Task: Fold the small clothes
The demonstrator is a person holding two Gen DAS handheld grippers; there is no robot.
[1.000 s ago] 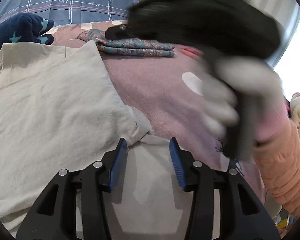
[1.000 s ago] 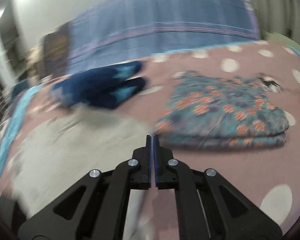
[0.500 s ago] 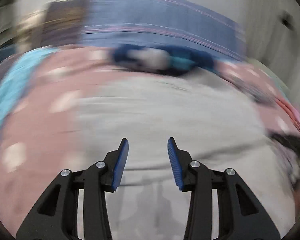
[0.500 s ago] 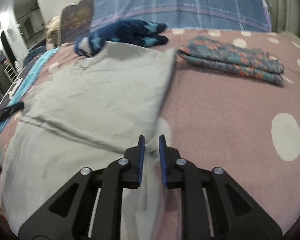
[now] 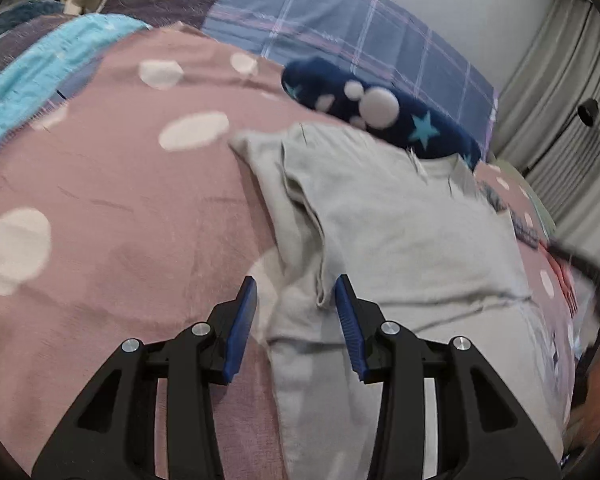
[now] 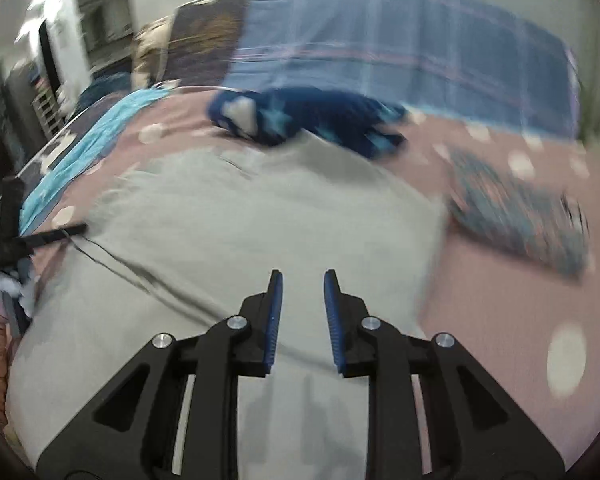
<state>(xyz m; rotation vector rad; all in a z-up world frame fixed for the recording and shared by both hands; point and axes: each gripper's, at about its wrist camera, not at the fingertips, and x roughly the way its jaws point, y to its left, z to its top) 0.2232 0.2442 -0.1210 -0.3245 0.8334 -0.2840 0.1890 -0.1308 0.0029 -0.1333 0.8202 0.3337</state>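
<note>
- I see the grey garment (image 5: 400, 232) lying partly folded on the bed (image 5: 120, 220).
- My left claw (image 5: 296, 312) stands apart, empty, straddling its left folded edge, which runs away from me.
- My right claw (image 6: 302, 312) is opening, empty, over mid-cloth.

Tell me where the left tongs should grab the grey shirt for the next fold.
Take the grey shirt at its doubled left edge, where the folded flap ends just ahead of the left tongs. Come from the bedspread side: that edge lies free and slightly raised, so one pad could probably slip beneath.
</note>
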